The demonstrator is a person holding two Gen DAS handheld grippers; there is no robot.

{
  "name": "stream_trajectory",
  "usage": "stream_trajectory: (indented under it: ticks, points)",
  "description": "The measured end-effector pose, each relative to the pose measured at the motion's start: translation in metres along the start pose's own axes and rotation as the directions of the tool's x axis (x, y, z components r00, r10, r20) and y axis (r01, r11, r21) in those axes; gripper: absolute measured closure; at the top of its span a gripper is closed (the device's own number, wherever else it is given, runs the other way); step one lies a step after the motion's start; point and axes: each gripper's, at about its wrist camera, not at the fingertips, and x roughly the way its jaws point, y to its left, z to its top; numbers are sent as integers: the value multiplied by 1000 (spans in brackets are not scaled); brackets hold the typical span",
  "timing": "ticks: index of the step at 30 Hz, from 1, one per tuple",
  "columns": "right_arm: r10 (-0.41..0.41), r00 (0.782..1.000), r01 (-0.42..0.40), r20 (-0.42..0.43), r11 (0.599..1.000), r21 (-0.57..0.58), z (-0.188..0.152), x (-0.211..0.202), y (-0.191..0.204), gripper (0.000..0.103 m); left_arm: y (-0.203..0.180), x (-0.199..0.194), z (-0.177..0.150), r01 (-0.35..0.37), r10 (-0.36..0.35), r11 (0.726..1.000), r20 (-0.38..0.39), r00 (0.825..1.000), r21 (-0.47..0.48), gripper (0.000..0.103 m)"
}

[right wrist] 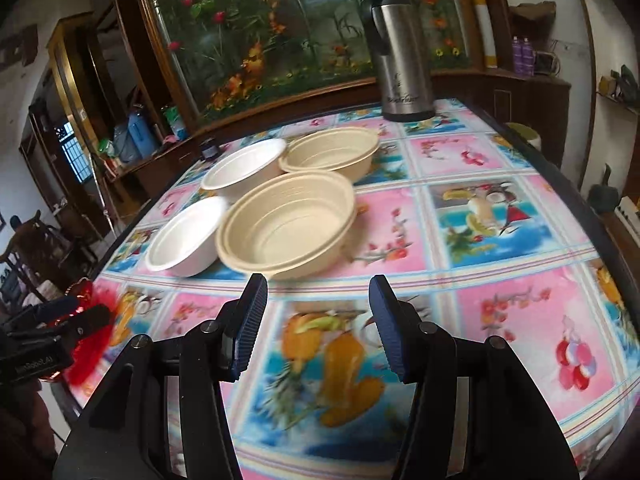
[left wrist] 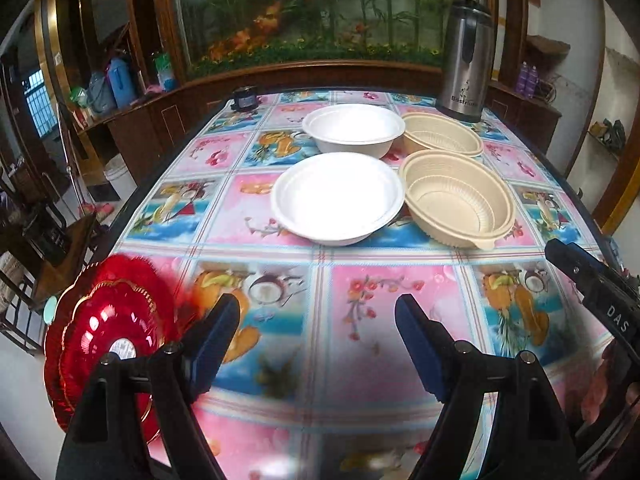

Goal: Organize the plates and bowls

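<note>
Four bowls [left wrist: 338, 198] cluster mid-counter [left wrist: 392, 292], red plates [left wrist: 108, 332] overhang its left edge, and both grippers, left [left wrist: 318, 340] and right [right wrist: 318, 320], hover with empty, parted fingers over bare cloth.

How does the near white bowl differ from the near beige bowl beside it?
Colour: the near white bowl is plain white, while the near beige bowl is tan.
Surface: the white bowl's inside looks smooth; the beige bowl has ridged, stepped walls.
Rim: the beige bowl has a small tab at its rim; the white bowl shows none.
Both sit upright and empty on the patterned tablecloth, side by side, each with a matching bowl behind it.
</note>
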Motion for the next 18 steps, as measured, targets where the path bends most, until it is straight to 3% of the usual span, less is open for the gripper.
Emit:
stream_trajectory:
  ticks: [9,18]
  points:
    - [7,1000,-7,6,1000,13,4,8,-20,50,-28,16,14,-22,22,998,4,1000,62,23]
    - [20,1000,-21,18,999,35,41,20,-29,50,-35,33,29,-16,16,998,-9,1000,58,23]
